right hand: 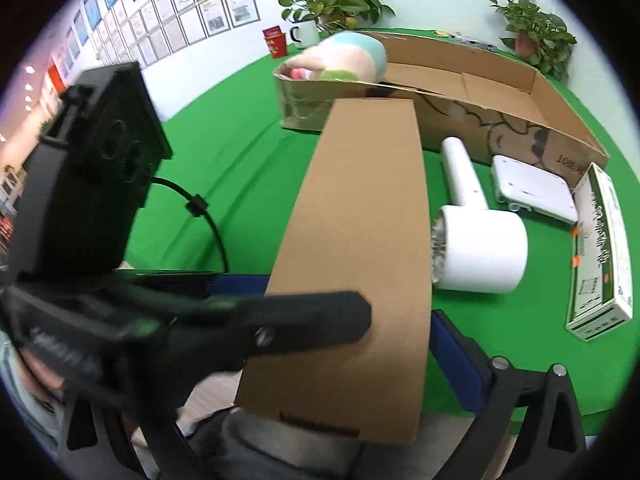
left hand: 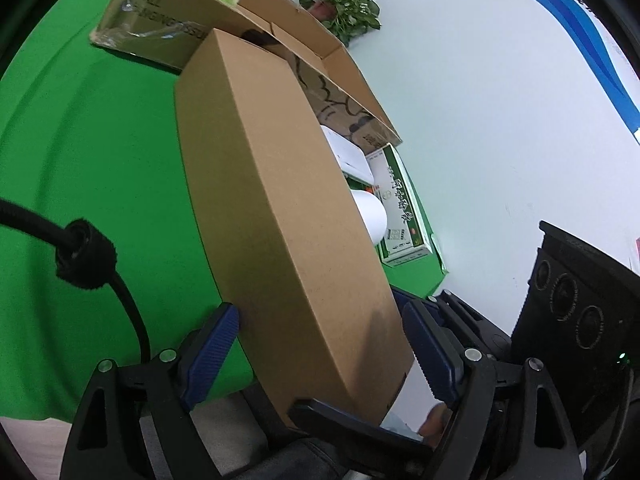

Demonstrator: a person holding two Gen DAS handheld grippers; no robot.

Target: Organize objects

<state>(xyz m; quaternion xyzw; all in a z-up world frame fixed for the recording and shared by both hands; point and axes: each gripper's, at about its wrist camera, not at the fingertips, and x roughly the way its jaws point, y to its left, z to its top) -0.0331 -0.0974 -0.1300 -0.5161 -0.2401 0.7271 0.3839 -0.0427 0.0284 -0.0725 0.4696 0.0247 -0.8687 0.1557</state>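
Note:
A long plain brown cardboard box (left hand: 288,208) lies between the blue pads of my left gripper (left hand: 320,312), which is shut on it near its close end. That end hangs past the edge of the green table (left hand: 88,160). In the right wrist view the same box (right hand: 368,208) runs away from the camera, with a black finger (right hand: 312,316) of the left gripper across its top face. My right gripper (right hand: 324,340) straddles the near end and stands open. Its right pad (right hand: 456,360) sits just beside the box's edge. Its left finger is hidden behind the left gripper.
A large open cardboard carton (right hand: 500,92) stands at the back with a plush toy (right hand: 344,60) in its left end. To the right of the long box lie a white hair dryer (right hand: 476,252), a flat white device (right hand: 532,188) and a green-and-white carton (right hand: 600,252). Potted plants (right hand: 332,0) and a mug (right hand: 306,34) stand behind.

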